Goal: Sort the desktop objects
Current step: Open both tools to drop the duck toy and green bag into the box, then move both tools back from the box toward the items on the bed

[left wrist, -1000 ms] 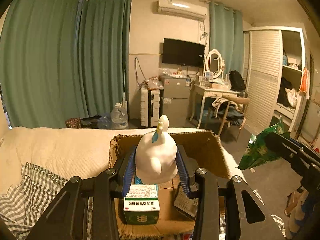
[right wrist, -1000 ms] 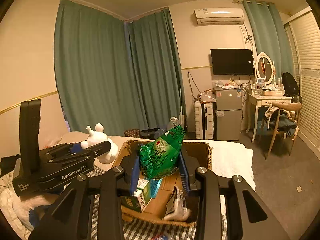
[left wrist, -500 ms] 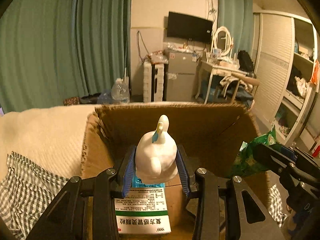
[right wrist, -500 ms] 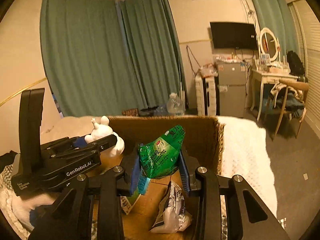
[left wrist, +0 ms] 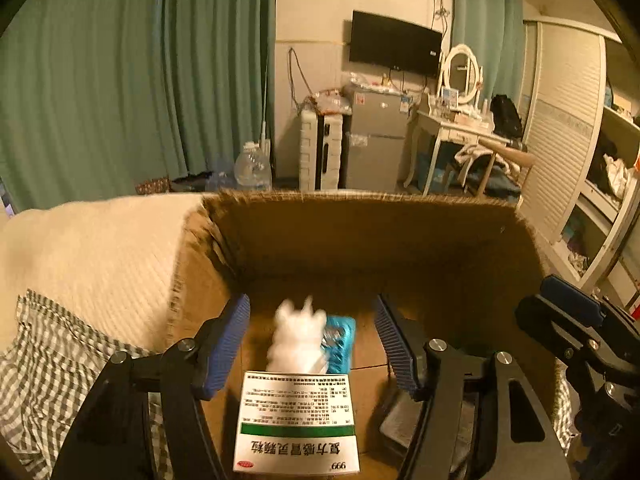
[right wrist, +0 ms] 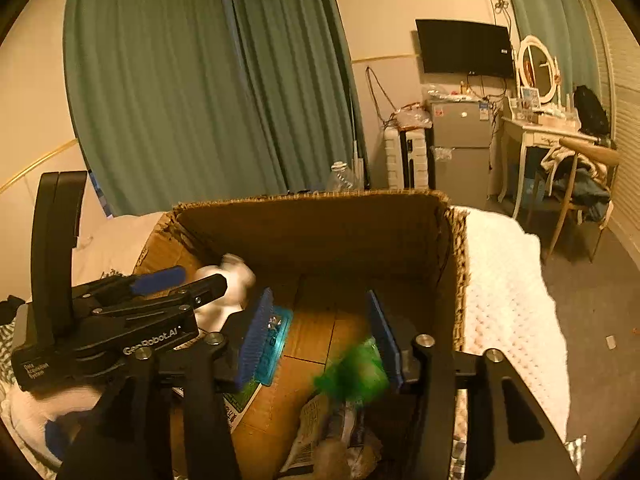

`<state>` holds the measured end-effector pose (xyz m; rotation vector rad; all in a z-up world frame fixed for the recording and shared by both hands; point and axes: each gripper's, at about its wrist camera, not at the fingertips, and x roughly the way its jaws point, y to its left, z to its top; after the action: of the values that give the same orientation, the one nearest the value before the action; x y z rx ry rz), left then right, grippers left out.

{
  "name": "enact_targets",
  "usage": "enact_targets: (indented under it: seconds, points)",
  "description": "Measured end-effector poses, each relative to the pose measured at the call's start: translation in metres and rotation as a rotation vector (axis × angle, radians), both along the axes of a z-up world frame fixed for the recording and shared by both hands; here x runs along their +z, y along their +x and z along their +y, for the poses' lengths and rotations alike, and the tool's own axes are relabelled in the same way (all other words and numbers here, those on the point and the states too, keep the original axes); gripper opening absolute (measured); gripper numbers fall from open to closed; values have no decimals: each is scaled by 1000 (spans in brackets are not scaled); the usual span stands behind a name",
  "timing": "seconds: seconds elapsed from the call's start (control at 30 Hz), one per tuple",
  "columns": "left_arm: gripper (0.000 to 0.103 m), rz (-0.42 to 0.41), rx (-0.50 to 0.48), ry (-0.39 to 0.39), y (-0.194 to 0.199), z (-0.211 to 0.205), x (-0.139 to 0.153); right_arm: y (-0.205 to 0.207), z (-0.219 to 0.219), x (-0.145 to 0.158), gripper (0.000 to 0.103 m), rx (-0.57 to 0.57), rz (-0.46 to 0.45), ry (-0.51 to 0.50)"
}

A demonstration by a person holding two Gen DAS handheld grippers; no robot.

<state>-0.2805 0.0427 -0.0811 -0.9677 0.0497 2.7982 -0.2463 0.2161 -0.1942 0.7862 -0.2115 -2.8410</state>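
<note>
Right now both items are dropping into the cardboard box [left wrist: 360, 240]: the white duck figurine [left wrist: 298, 336], blurred, is loose between the spreading fingers of the left gripper [left wrist: 312, 344], near the box's left wall and just behind the white-and-green medicine carton [left wrist: 296, 424] that lies at the near edge. Beside it sits a teal blister pack [left wrist: 340, 344]. Over toward the box's right wall, the green snack bag [right wrist: 352, 376] is a smear of colour between the pads of the right gripper [right wrist: 324, 336], which are likewise parting and no longer pressing on it; a crumpled wrapper [right wrist: 332, 440] lies below on the box floor. So the step in hand looks like the release, two things let go at once. By my reckoning the next move calls for lifting both tools straight up clear of the box rim without snagging its frayed edges, then turning back to whatever remains unsorted outside the box, which I cannot see from here.
</note>
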Motion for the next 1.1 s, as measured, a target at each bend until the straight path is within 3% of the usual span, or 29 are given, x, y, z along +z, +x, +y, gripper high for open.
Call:
enact_targets:
  seconds: [0.17, 0.4, 0.6, 0.9, 1.1]
  points:
    - [71, 42, 7, 21, 18, -8, 30, 17, 1, 26, 57, -21, 36, 4]
    - [86, 131, 22, 49, 63, -28, 82, 64, -4, 73, 63, -44, 105, 10]
    - [103, 196, 26, 61, 94, -36, 118, 106, -2, 107, 78, -70, 161, 10]
    - [103, 231, 28, 61, 145, -40, 148, 171, 4, 143, 103, -123, 240, 10]
    - [103, 227, 42, 66, 167, -45, 154, 200, 5, 154, 103, -152, 247, 20]
